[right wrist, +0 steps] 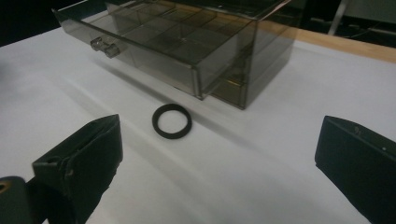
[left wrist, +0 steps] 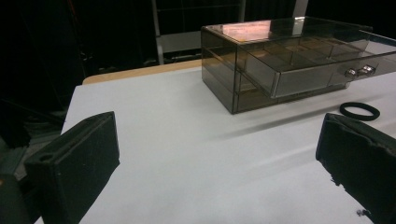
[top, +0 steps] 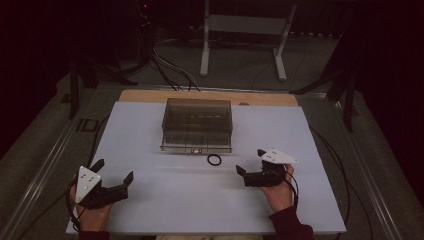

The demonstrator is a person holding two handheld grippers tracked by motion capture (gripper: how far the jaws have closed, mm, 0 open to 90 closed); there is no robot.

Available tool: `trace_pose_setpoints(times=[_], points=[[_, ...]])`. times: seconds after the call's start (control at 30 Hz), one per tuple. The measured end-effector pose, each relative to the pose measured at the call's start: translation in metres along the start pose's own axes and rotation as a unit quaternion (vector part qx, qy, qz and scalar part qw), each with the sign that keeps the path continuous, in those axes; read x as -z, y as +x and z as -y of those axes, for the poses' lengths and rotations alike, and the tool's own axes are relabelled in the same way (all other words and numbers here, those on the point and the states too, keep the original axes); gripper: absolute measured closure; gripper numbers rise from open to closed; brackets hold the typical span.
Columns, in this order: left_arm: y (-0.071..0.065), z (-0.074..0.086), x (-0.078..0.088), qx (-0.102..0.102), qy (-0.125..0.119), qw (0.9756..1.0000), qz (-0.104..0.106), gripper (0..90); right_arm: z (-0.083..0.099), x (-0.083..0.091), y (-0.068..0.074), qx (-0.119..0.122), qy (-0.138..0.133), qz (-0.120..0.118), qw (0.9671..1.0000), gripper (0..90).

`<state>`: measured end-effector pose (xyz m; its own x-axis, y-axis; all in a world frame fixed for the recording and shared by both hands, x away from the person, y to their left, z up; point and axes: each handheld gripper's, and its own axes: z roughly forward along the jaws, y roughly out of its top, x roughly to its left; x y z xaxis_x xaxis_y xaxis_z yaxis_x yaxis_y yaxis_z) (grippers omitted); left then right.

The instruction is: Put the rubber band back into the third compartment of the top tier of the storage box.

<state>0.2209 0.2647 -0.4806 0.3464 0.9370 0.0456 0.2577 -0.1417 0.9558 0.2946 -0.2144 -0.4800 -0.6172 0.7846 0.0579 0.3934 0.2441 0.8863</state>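
Smoked clear plastic drawer box (top: 197,125) sits upper centre of the high view on the white board (top: 150,200), a strip of wooden table edge (top: 150,95) behind it. In both gripper views its top drawer (right wrist: 154,44) is pulled partway out, divided into small compartments, two small knobs (right wrist: 105,47) on the front.

Black ring (top: 214,159) lies flat on the board just in front of the box, centre of the high view, touching nothing. In the right gripper view it's centre frame, just below the drawer front; in the left gripper view it's at the right edge.

Left gripper (top: 114,169) at lower left of the high view, jaws spread wide, nothing between them, hand (top: 92,215) under it. Right gripper (top: 251,161) at lower right, jaws also wide apart and empty, pointing toward the ring but well short of it. Right hand (top: 280,192) and dark red sleeve (top: 290,225) come in from the bottom edge.
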Motion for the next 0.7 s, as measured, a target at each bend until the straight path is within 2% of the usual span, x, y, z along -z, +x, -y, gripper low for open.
trace_pose_setpoints(times=[0.13, 0.3, 0.47, 0.7], points=[[0.000, 0.000, 0.000, 0.000, 0.000, 1.0000, 0.000, 0.3, -0.005, -0.011, 0.008, 0.009, 0.011, -0.007, 0.9999, 1.4], [0.000, 0.000, 0.001, 0.000, -0.003, 1.0000, 0.000, 0.4, -0.009, -0.028, 0.015, 0.009, 0.034, -0.009, 0.9993, 1.4], [0.002, 0.000, 0.001, 0.001, -0.002, 1.0000, -0.001, 0.3, -0.009, -0.047, 0.018, 0.003, 0.057, -0.009, 0.9983, 1.5], [0.001, 0.000, 0.001, -0.001, -0.003, 1.0000, -0.001, 0.4, -0.009, -0.068, 0.020, -0.001, 0.072, -0.008, 0.9974, 2.8]])
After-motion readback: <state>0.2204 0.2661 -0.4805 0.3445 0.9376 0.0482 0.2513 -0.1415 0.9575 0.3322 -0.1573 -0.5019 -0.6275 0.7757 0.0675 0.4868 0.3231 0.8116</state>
